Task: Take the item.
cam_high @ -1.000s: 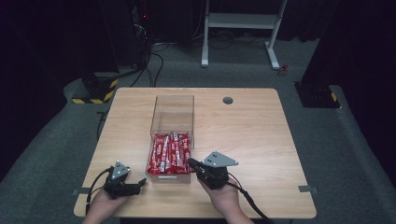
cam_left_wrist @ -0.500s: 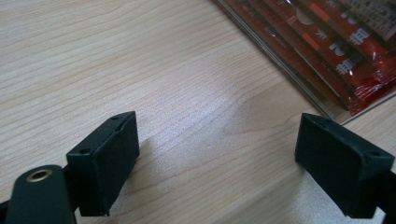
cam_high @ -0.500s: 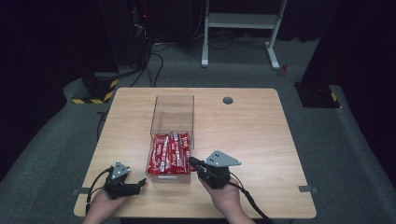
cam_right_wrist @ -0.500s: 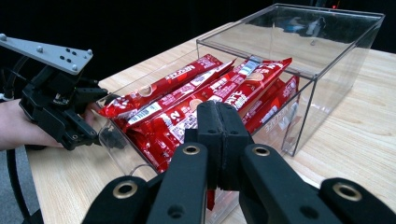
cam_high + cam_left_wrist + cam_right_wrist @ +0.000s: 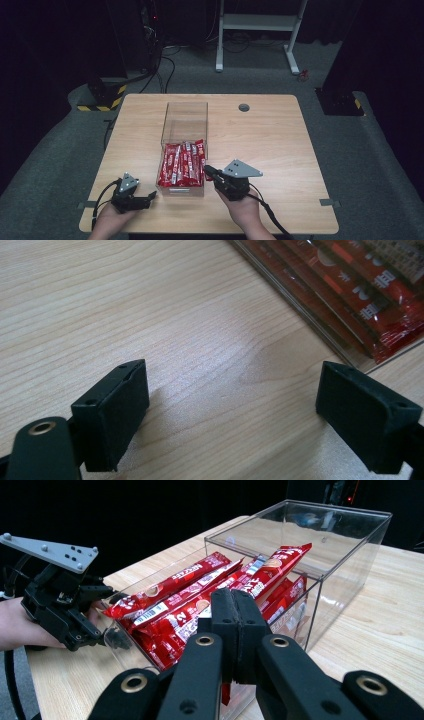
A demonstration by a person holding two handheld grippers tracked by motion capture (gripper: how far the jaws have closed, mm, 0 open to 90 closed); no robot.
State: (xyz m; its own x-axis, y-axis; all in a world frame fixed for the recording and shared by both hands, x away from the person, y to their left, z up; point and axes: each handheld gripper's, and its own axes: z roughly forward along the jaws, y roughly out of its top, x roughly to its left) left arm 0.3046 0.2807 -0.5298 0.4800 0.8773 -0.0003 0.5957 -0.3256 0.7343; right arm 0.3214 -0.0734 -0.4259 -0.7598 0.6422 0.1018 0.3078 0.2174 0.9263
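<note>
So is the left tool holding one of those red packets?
No, the left tool stands open over bare table, with the red packets off to one side in the clear box.

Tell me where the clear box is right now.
In the high view, the clear box stands mid-table, left of centre, its near end full of red snack packets, between the left gripper and right gripper.

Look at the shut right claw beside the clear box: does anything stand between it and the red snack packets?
Yes. The right claw sits outside the clear plastic box, so the box's transparent side wall stands between it and the red snack packets. The box's top looks open, so nothing visible blocks the way from above.
</note>
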